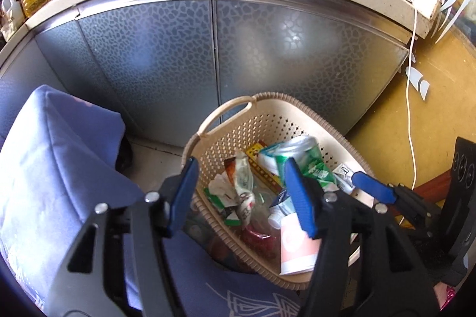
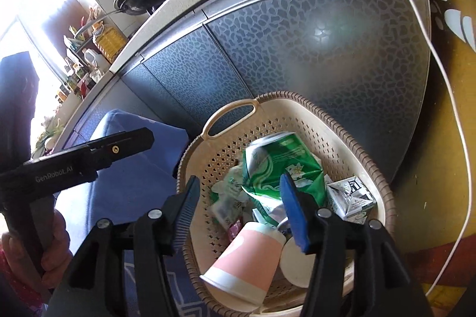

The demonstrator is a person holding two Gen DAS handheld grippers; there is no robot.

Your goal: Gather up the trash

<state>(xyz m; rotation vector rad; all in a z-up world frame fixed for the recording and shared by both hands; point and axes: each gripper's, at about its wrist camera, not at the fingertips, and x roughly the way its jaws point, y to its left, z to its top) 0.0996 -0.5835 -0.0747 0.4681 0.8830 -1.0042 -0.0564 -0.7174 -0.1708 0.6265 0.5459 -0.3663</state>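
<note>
Both grippers, left (image 1: pixel 241 192) and right (image 2: pixel 239 205), jaws apart, empty, above basket (image 2: pixel 297 104); crushed green can (image 2: pixel 279 168) below

green can (image 2: pixel 279 168) motion-blurred at top

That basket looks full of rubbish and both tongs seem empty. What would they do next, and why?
Probably lift both tongs up and away to fetch more trash. The left tongs and right tongs stand open over the basket with nothing gripped, while the green can and pink cup lie inside it.
</note>
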